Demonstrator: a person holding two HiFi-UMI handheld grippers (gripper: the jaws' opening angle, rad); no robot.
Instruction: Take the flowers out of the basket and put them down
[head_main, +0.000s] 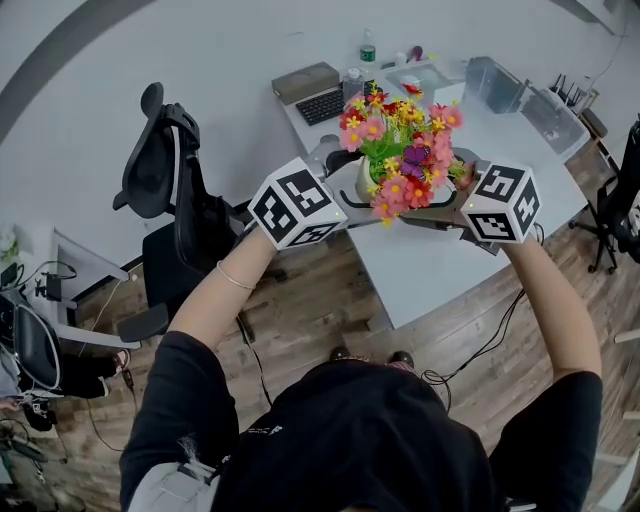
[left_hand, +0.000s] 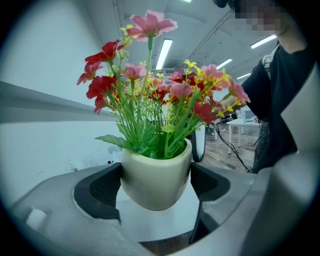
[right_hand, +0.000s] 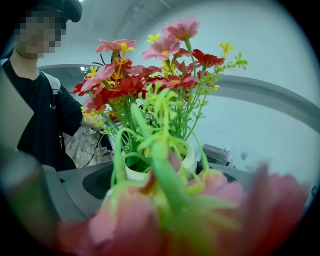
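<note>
A bunch of pink, red and yellow flowers (head_main: 400, 140) stands in a cream pot (head_main: 368, 175), held in the air over the near end of a white table (head_main: 440, 270). My left gripper (head_main: 350, 195) comes in from the left. In the left gripper view its jaws are shut on the pot (left_hand: 155, 175), both pads pressed on its sides. My right gripper (head_main: 440, 210) comes in from the right. In the right gripper view the pot (right_hand: 190, 161) fills the gap between its jaws, partly hidden by blurred pink blooms (right_hand: 165, 210). No basket shows.
On the table's far end lie a laptop (head_main: 320, 103), a brown box (head_main: 305, 80), a bottle (head_main: 368, 47) and clear bins (head_main: 495, 85). A black office chair (head_main: 165, 170) stands to the left on the wooden floor. The person's body shows in both gripper views.
</note>
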